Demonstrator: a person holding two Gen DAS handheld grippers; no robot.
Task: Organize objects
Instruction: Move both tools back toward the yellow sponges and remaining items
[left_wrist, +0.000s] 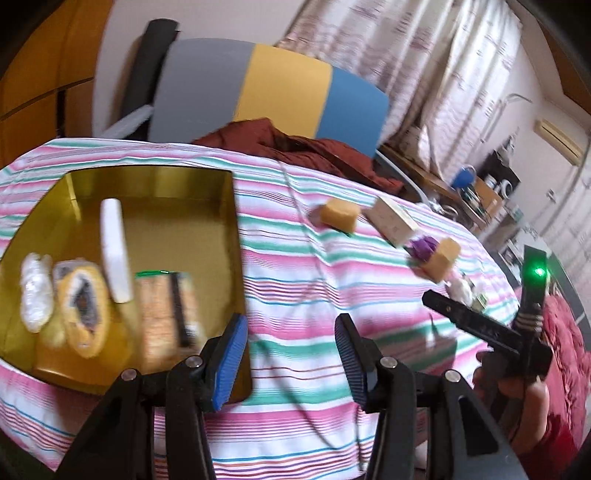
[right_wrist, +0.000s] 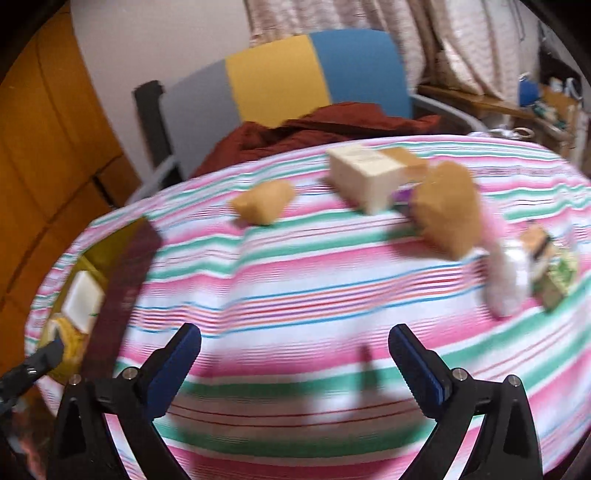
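Note:
A gold tin (left_wrist: 155, 184) sits at the left of the striped tablecloth (left_wrist: 314, 295). It holds a white bar (left_wrist: 114, 251), a yellow-wrapped snack (left_wrist: 83, 306), a white-wrapped one (left_wrist: 35, 291) and a biscuit pack (left_wrist: 166, 314). My left gripper (left_wrist: 291, 321) is open by the tin's right corner, with only cloth between its pads. My right gripper (right_wrist: 295, 330) stands wide open over bare cloth. Beyond it lie a tan packet (right_wrist: 264, 203), a cream box (right_wrist: 365, 173), a bigger tan packet (right_wrist: 447, 210), a white-and-pink packet (right_wrist: 504, 280) and a small green box (right_wrist: 554, 280).
A chair (left_wrist: 280, 85) with a grey, yellow and blue back stands behind the table, with a dark red cloth (left_wrist: 295, 144) draped on it. A thin cable (left_wrist: 306, 236) runs across the tablecloth. A hand (left_wrist: 532, 398) holds the other tool at the right. Cluttered shelves (left_wrist: 480, 192) lie beyond.

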